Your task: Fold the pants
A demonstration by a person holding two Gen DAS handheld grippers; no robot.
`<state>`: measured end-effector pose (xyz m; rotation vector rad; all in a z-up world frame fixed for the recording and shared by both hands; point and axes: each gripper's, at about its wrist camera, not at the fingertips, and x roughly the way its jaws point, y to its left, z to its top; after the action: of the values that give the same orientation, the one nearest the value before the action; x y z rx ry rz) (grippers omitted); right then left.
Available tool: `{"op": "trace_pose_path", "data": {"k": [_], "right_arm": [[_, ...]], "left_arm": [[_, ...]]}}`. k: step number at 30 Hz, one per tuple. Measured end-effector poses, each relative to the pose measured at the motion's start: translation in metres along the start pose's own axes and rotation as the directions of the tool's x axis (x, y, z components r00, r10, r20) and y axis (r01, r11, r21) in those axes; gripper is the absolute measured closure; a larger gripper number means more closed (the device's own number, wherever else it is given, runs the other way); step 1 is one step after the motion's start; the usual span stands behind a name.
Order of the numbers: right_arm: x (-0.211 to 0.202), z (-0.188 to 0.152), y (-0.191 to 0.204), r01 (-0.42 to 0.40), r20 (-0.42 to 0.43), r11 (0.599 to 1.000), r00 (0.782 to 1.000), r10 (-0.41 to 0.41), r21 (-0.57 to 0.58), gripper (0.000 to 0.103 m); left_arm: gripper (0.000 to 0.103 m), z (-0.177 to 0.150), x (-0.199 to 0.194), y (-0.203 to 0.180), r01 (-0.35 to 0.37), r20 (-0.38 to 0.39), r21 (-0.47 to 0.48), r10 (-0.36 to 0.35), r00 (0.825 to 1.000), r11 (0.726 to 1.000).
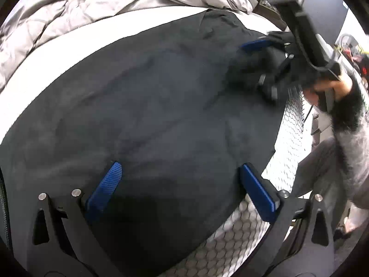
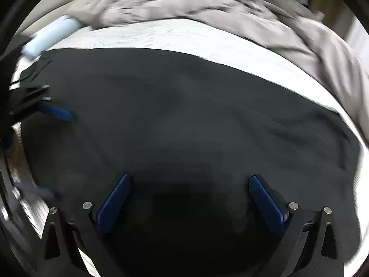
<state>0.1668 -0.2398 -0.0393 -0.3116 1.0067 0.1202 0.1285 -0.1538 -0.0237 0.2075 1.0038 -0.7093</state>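
Note:
Dark pants [image 1: 150, 106] lie spread flat across a white mattress [image 1: 27, 87]. My left gripper [image 1: 182, 170] hovers just over the near part of the cloth, its blue pads [image 1: 108, 184] wide apart with nothing between them. Further along the pants, near the mattress edge, my right gripper [image 1: 256, 69] is held by a hand [image 1: 327, 87]. In the right wrist view the pants [image 2: 184, 106] fill the middle. There my right gripper [image 2: 189, 187] stands open above the fabric, gripping nothing. A blue pad [image 2: 57, 113] of the left gripper shows blurred at the left.
A crumpled grey duvet [image 1: 96, 7] is heaped along the far side of the bed [image 2: 207, 7]. A light blue object [image 2: 50, 37] lies at the far left. The mattress side has a honeycomb mesh [image 1: 293, 124]. A grey sleeve [image 1: 350, 147] and clutter are to the right.

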Motion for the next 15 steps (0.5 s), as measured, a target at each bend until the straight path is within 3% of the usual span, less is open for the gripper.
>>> {"op": "trace_pose_path", "data": {"k": [2,4,6,8,11,13,15], "right_arm": [[-0.009,-0.022,-0.042,0.147,-0.015,0.987,0.989,-0.147,0.068,0.001],[-0.017,-0.044,-0.096,0.282,-0.039,0.934,0.959,-0.280,0.221,0.001],[-0.023,-0.061,-0.134,0.394,-0.093,0.854,0.918,-0.387,0.340,0.001],[-0.026,-0.068,-0.147,0.307,-0.061,0.862,0.949,-0.309,0.402,0.001],[-0.041,-0.070,-0.148,0.272,-0.019,0.867,0.957,-0.291,0.417,0.001],[-0.060,-0.078,-0.157,0.183,0.049,0.861,0.971,-0.234,0.475,0.001],[-0.079,-0.098,-0.166,0.036,0.142,0.804,0.979,-0.149,0.594,0.001]], "left_arm": [[0.001,-0.004,-0.005,0.007,0.005,0.006,-0.021,-0.004,1.000,1.000],[0.001,-0.009,-0.008,0.012,0.013,0.008,-0.026,-0.013,1.000,1.000],[0.001,-0.010,-0.010,0.014,0.012,0.002,-0.033,-0.012,1.000,0.999],[0.002,-0.007,-0.010,0.014,0.002,0.001,-0.036,-0.002,1.000,0.999],[0.002,-0.001,-0.015,0.016,-0.011,0.061,-0.096,0.017,0.998,0.995],[0.002,0.003,-0.025,0.019,-0.026,0.129,-0.133,0.044,0.991,0.991],[0.002,0.005,-0.027,0.022,-0.049,0.158,-0.184,0.079,0.984,0.982]]}}
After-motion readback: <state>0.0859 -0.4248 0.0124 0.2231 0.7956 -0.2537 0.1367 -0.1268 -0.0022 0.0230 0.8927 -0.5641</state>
